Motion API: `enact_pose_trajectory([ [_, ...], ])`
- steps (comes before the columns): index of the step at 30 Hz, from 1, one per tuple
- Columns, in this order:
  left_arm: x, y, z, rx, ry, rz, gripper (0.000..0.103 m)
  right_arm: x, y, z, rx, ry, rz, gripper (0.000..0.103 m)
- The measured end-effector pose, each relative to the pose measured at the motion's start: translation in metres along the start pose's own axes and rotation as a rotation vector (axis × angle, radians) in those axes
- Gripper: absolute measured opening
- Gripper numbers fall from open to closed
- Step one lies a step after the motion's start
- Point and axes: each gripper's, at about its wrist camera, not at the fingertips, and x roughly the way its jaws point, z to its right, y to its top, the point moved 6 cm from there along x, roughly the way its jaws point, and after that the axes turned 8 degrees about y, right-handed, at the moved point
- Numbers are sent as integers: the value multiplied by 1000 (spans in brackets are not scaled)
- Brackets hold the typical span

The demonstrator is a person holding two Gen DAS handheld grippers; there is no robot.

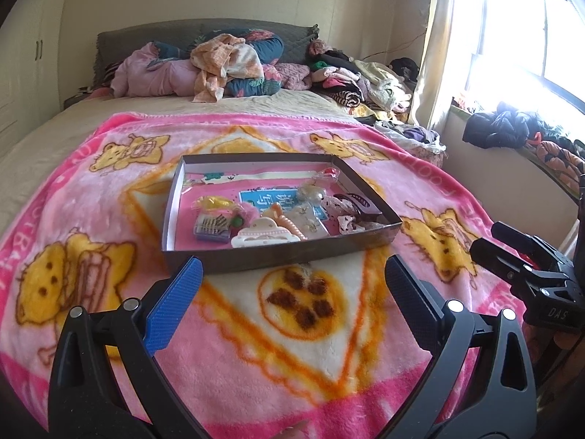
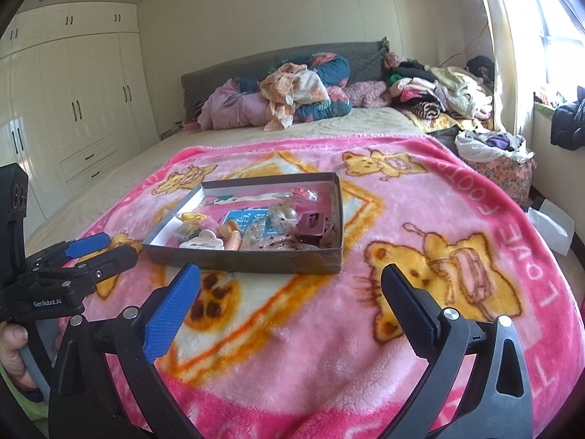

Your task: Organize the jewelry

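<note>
Box (image 1: 190, 256) on blanket (image 1: 310, 347): trinkets (image 1: 263, 234) lie jumbled at its near end | left gripper (image 1: 292, 281), right gripper (image 2: 290, 289): jaws wide, empty, short of box | progress: sorting apparently unstarted

Spread over the near end of the bed (image 1: 33, 135): a blanket (image 1: 256, 336). On the blanket's middle, a tray (image 1: 278, 252) holding hair clips (image 1: 265, 234) and trinkets. Behind, by the headboard (image 2: 234, 66), heaped bedding (image 1: 204, 66); clothes (image 2: 446, 91) right.
</note>
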Motion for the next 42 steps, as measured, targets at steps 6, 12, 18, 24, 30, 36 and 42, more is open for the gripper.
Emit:
enact_pose_trajectory([
  [6, -1, -10, -1, -9, 11, 11, 91, -7, -6, -9, -26, -8, 42, 96],
  [12, -4, -15, -2, -1, 41, 30, 91, -8, -11, -16, -48, -19, 64, 97],
  [18, -5, -21, -5, 1, 66, 35, 91, -10, -17, -18, -55, -32, 76, 97],
  [24, -10, -23, -7, -12, 69, 66, 91, -23, -19, -18, -88, -68, 144, 97],
  [30, -18, -22, -9, -19, 88, 120, 92, -34, -19, -16, -100, -81, 202, 97],
  [36, -20, -23, -8, -15, 97, 130, 92, -34, -26, -11, -84, -83, 196, 97],
  [42, -19, -29, -7, -11, 87, 127, 92, -35, -29, -6, -57, -79, 198, 97],
])
